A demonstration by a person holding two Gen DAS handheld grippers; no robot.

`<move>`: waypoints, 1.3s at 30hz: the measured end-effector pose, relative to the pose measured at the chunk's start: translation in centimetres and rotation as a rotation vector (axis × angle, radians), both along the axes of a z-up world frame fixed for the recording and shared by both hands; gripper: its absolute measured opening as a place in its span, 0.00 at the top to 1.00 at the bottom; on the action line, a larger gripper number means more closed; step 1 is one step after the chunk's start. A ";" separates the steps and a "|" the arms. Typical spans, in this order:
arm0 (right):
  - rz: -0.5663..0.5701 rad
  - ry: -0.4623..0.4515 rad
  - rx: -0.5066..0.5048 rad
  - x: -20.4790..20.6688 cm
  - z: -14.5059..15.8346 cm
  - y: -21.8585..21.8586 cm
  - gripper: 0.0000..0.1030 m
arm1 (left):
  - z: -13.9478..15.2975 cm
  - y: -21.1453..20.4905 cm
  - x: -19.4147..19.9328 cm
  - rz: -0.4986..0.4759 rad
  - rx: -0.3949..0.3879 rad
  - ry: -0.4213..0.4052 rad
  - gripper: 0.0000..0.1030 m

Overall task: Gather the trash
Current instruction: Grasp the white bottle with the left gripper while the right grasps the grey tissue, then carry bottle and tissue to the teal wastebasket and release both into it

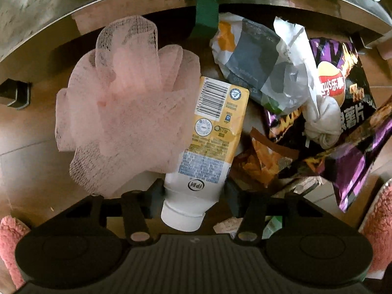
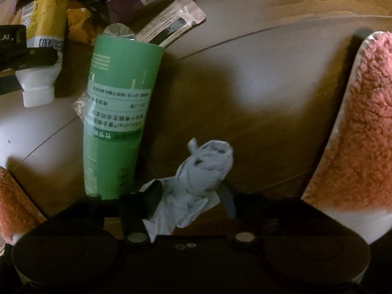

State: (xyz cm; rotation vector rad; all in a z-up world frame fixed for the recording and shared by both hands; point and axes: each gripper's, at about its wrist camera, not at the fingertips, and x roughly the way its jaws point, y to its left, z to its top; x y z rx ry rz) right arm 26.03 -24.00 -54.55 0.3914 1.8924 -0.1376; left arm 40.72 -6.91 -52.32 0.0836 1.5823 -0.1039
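The wooden floor (image 2: 257, 56) carries a heap of trash, with fuzzy pink slippers (image 2: 352, 132) at the frame edges. Largest in the heap is the purple chip bag (image 1: 343, 112), crumpled at the right of the left wrist view, with a knotted white plastic bag (image 1: 291, 73) and a grey and white wrapper (image 1: 247, 58) lying over it. To their left sits a pink mesh bath puff (image 1: 127, 103), touching a yellow and white squeeze bottle (image 1: 208, 142) that lies with its white cap toward the camera. The left tool (image 1: 194, 196) pinches this bottle near its neck, one finger on each side. In the right wrist view a green tube (image 2: 115, 122) lies on the floor beside a foil sachet (image 2: 171, 22). Just right of the tube, the right tool (image 2: 188, 193) pinches a crumpled pale blue tissue (image 2: 201, 171) between its fingers.
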 end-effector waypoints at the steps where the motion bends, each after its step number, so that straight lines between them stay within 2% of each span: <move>1: 0.009 0.006 -0.003 0.0 0.0 0.1 0.62 | 0.0 0.0 -0.1 0.000 0.003 0.003 0.49; 4: 0.067 0.035 -0.033 0.1 0.0 0.9 0.66 | 0.3 0.2 -1.2 0.004 0.012 0.020 0.50; 9: 0.132 0.036 -0.024 0.0 1.9 2.3 0.67 | 2.3 1.1 -3.3 0.031 0.001 0.041 0.50; 15: 0.208 -0.035 -0.049 -0.1 7.5 3.9 0.67 | 6.2 2.0 -5.6 0.048 0.017 0.048 0.52; 22: 0.216 -0.165 -0.082 -0.7 14.8 3.4 0.68 | 12.0 4.2 -8.4 0.109 0.043 0.022 0.53; 26: 0.214 -0.259 -0.084 -0.7 18.4 2.8 0.68 | 16.3 5.0 -9.3 0.091 0.075 -0.036 0.53; 29: 0.213 -0.345 -0.061 -0.5 22.0 2.1 0.68 | 19.8 5.8 -10.1 0.098 0.072 -0.089 0.53; 33: 0.248 -0.490 -0.062 -0.1 28.2 1.1 0.68 | 24.8 7.0 -11.3 0.127 0.037 -0.160 0.53; 39: 0.229 -0.639 -0.066 -0.3 35.6 -0.5 0.67 | 32.6 8.1 -13.6 0.164 -0.066 -0.290 0.54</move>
